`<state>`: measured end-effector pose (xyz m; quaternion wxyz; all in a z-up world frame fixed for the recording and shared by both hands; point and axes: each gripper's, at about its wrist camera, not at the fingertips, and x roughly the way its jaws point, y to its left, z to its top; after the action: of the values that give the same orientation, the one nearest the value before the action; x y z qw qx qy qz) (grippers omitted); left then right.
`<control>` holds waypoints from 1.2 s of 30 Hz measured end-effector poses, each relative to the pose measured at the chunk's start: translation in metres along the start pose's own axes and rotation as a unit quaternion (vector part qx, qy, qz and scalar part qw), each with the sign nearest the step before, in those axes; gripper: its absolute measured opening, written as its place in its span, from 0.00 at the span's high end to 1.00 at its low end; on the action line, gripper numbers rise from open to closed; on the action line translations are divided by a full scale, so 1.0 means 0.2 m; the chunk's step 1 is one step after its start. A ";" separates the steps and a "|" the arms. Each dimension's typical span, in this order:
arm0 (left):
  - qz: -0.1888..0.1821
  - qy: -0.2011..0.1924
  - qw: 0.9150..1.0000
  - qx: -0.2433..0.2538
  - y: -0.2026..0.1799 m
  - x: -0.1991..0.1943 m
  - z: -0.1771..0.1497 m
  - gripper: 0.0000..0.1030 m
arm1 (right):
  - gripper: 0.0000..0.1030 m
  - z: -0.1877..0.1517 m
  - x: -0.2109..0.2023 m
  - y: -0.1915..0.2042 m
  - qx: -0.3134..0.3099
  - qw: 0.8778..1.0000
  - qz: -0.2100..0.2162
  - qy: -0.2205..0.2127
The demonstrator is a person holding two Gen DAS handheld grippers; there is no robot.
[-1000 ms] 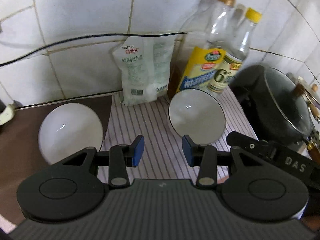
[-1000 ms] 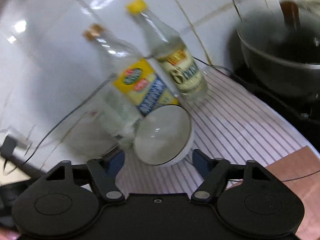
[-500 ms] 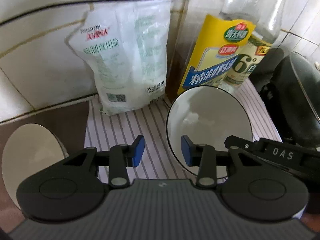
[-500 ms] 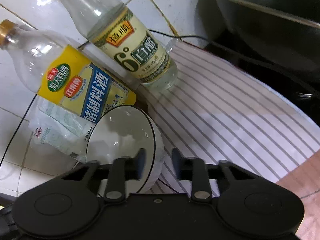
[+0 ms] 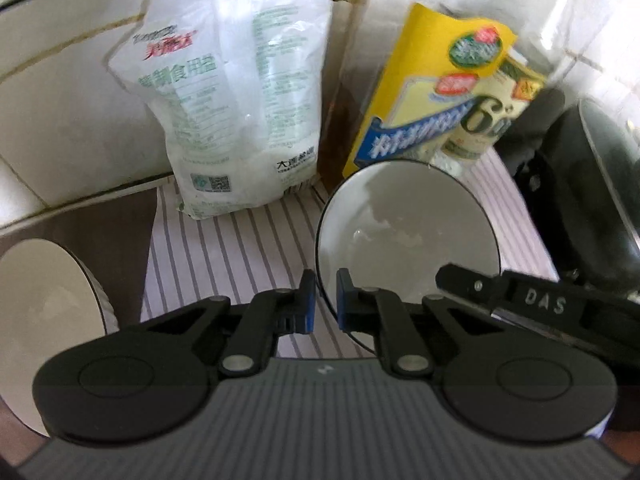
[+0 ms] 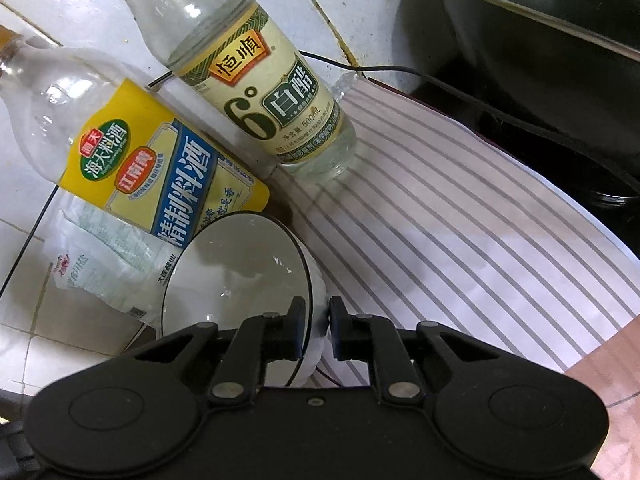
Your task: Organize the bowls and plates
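**Two grippers pinch one bowl's rim**

Both claws have just closed on the dark-rimmed white bowl (image 5: 408, 236), which sits on the striped mat (image 5: 224, 256) just in front of the yellow-labelled bottle (image 6: 160, 160). The left gripper (image 5: 326, 304) clamps the bowl's left rim; the right gripper (image 6: 316, 330) clamps its right wall. A second white bowl (image 5: 44, 320) sits well apart, at far left on the brown counter, with a salt bag (image 5: 236, 112) leaning against the tiles behind.

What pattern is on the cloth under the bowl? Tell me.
White cloth with thin dark stripes, clearest in the right wrist view; the bowl sits on it.
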<state>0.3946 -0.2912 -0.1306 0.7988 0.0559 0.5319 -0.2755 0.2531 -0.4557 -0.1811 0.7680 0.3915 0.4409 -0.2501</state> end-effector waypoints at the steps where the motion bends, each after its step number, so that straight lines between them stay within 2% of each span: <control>1: 0.006 0.002 1.000 0.006 -0.01 -0.01 0.00 0.91 | 0.86 0.00 0.00 0.00 -0.004 1.000 -0.002 -0.001; 5: 0.017 0.004 1.000 0.017 -0.05 -0.05 -0.03 0.91 | 0.86 -0.02 -0.06 0.02 -0.022 1.000 0.002 -0.012; 17: 0.002 -0.011 1.000 0.022 -0.10 -0.34 -0.17 0.91 | 0.85 -0.12 -0.34 -0.05 -0.018 0.999 0.037 -0.001; 23: 0.005 -0.013 0.999 0.042 -0.16 -0.52 -0.24 0.90 | 0.85 -0.21 -0.50 -0.11 -0.005 0.998 0.070 0.005; 27: 0.020 -0.015 0.998 0.063 -0.22 -0.64 -0.30 0.90 | 0.84 -0.25 -0.61 -0.12 0.000 0.996 0.091 0.007; 36: 0.023 -0.013 0.998 0.057 -0.28 -0.78 -0.46 0.90 | 0.84 -0.34 -0.79 -0.16 -0.021 0.995 0.097 0.012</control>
<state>0.2476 -0.2442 -0.0217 0.8072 0.1098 0.5038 -0.2873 0.1202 -0.4123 -0.0751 0.7913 0.4190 0.4154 -0.1603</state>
